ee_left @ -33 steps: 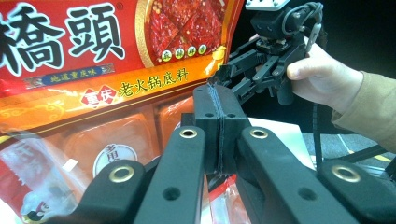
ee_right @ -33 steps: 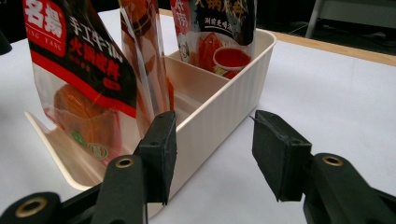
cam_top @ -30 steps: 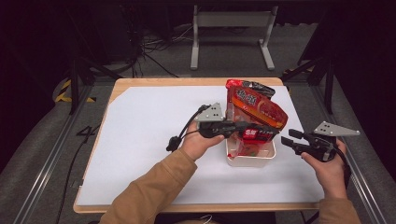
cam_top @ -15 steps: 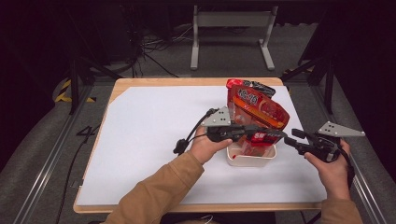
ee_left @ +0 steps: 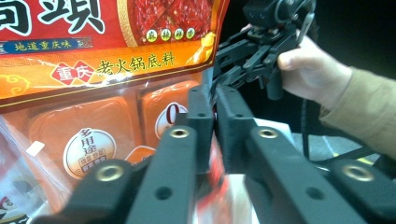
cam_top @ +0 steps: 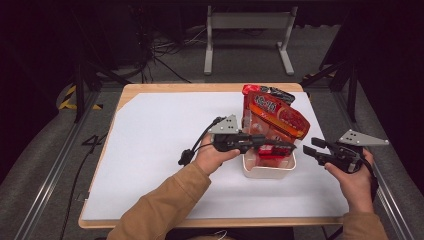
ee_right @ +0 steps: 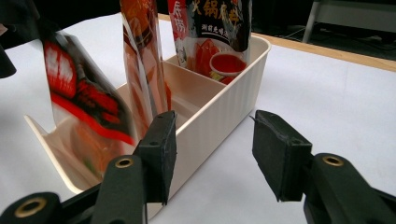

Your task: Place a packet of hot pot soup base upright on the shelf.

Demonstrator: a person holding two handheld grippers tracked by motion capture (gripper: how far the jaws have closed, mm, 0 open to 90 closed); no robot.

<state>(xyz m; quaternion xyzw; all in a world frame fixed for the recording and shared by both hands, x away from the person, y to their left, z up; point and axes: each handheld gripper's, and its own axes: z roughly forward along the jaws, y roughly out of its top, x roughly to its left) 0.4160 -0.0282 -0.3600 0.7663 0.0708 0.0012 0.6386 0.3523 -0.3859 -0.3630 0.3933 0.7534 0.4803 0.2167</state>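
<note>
The small red packet [cam_top: 272, 150] stands in the near compartment of the cream tray [cam_top: 267, 171], at the near right of the white table [cam_top: 150, 150], and my left gripper [cam_top: 285, 146] sits right over it; its jaws have just been opening a little, and in the left gripper view a red edge of film [ee_left: 215, 158] lies in the thin gap between the pads [ee_left: 201, 121], which look eased off it rather than pinching. I read this as the drop-off: the packet is seated and I am letting go. Next I need to spread the jaws wider and lift the left gripper straight up, so the film does not drag out with the pads or topple the neighbours. My right gripper [ee_right: 210, 154] waits with jaws spread and nothing between them, astride the tray's ribbed side wall [ee_right: 219, 116] in its own view without touching it. Behind the small packet leans the big orange pouch [ee_left: 107, 70], printed 重庆 and 老火锅底料, with 地道重庆味 on a blue band and a round 多用途 seal below. The dark pouch [ee_right: 212, 28] in the far compartment shows 火锅底料; a third pouch [ee_right: 142, 56] stands edge-on, unreadable.
</note>
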